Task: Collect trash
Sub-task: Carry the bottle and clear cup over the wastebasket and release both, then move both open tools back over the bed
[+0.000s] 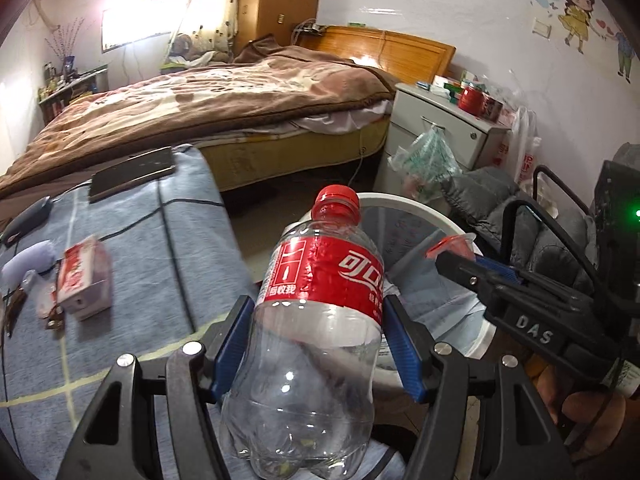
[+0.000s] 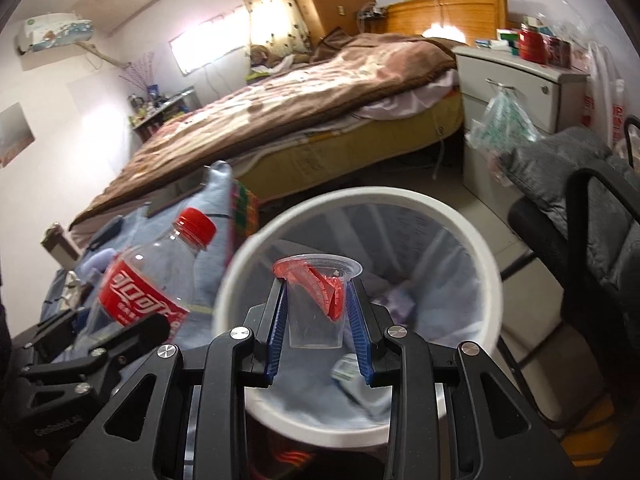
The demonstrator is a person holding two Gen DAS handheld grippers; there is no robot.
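Bottle [image 1: 316, 320]: long axis pointed away, red cap farthest, clamped by left tool [image 1: 316, 346].
Cup [image 2: 316, 304]: upright, gripped by right tool [image 2: 318, 334] above white bin [image 2: 472, 232].

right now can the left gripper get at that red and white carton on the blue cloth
Probably not yet: the left gripper has its jaws shut on the empty bottle. The carton itself lies uncovered on the blue cloth, so the way looks free once the bottle is dropped.
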